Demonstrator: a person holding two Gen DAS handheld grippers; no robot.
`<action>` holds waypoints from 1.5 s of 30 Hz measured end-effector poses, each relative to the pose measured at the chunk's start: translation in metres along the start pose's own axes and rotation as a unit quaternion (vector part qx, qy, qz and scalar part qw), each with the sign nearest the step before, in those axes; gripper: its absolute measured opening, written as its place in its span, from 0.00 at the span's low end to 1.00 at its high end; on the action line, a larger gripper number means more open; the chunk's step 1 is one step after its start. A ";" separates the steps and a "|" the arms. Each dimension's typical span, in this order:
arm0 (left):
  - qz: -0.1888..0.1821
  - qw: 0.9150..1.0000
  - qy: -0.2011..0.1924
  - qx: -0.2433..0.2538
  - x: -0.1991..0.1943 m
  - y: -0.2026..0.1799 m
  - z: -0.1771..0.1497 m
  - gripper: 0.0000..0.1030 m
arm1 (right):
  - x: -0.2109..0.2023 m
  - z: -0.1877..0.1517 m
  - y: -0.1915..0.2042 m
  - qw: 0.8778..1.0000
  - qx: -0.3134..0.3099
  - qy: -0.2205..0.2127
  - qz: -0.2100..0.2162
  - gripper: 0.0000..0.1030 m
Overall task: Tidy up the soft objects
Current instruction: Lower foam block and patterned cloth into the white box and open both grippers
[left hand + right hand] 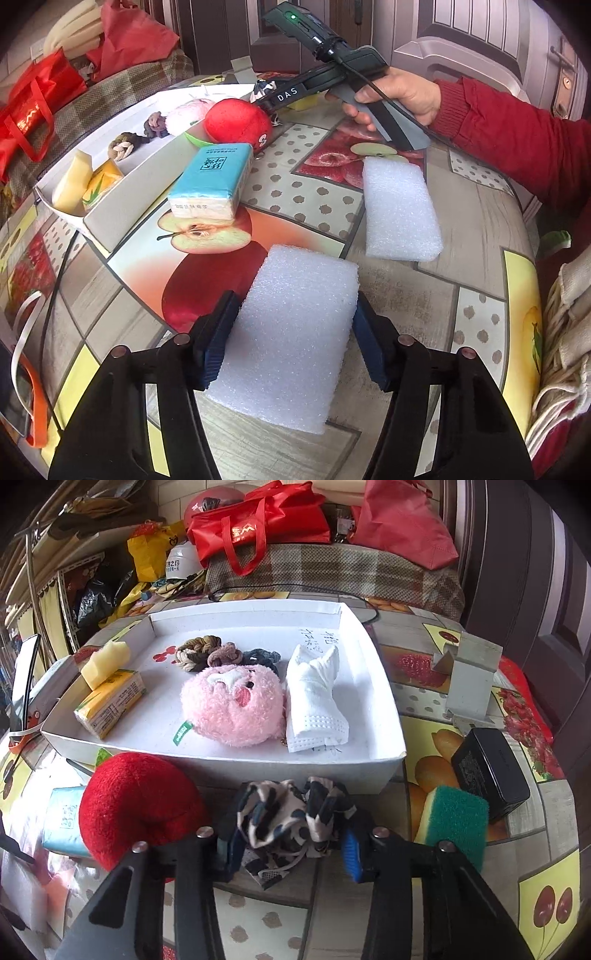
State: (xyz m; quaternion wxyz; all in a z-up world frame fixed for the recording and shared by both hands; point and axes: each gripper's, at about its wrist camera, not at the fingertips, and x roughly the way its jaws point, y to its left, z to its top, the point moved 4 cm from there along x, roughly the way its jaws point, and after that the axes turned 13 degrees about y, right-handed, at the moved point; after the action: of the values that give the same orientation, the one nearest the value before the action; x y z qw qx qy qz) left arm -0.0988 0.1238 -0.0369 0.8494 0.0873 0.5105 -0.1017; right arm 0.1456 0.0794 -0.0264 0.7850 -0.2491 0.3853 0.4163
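Both tongs clamped on soft things, angled down at the fruit-print table [476, 236].

Left gripper [295, 336] pitched down, pads pressed on the sides of a white foam block [291, 332] lying on the table; second foam block [399, 206] just beyond. Right gripper [291, 838] tilted down, narrow, pinched on a spotted cloth scrunchie [291, 819] just before the white tray [384, 698], beside a red plush ball [136, 808]. Right hand [399, 96], red sleeve [517, 136], wrapped round the grey handle.
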 end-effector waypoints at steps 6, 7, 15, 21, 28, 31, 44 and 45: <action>0.068 0.997 -0.026 -0.012 -0.009 0.002 -0.001 0.59 | -0.021 -0.009 -0.003 0.999 0.010 -0.043 -0.002 0.35; 0.080 0.996 -0.038 -0.022 -0.014 0.006 -0.002 0.59 | -0.028 -0.012 -0.005 0.998 0.017 -0.058 -0.002 0.35; 0.159 0.955 -0.179 -0.173 -0.067 0.050 -0.017 0.59 | -0.079 -0.046 -0.033 0.983 0.091 -0.161 -0.015 0.36; 0.224 0.911 -0.227 -0.263 -0.070 0.075 0.002 0.59 | -0.083 -0.043 -0.039 0.975 0.117 -0.185 -0.052 0.36; 0.241 0.904 -0.243 -0.257 -0.055 0.084 0.040 0.59 | -0.075 -0.029 -0.033 0.974 0.104 -0.190 -0.058 0.36; 0.237 0.900 -0.248 -0.270 -0.051 0.094 0.049 0.59 | -0.071 -0.023 -0.028 0.975 0.098 -0.191 -0.058 0.36; 0.245 0.884 -0.256 -0.305 -0.032 0.145 0.089 0.59 | -0.040 0.028 -0.006 0.976 0.092 -0.190 -0.051 0.36; 0.248 0.884 -0.255 -0.305 -0.030 0.148 0.093 0.59 | -0.036 0.033 -0.003 0.976 0.090 -0.190 -0.051 0.36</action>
State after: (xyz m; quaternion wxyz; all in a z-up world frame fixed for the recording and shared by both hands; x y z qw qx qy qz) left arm 0.0051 0.2451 0.0396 0.9324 -0.0812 0.2443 0.2537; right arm 0.1486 0.0845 0.0227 0.8831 -0.1135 0.2520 0.3792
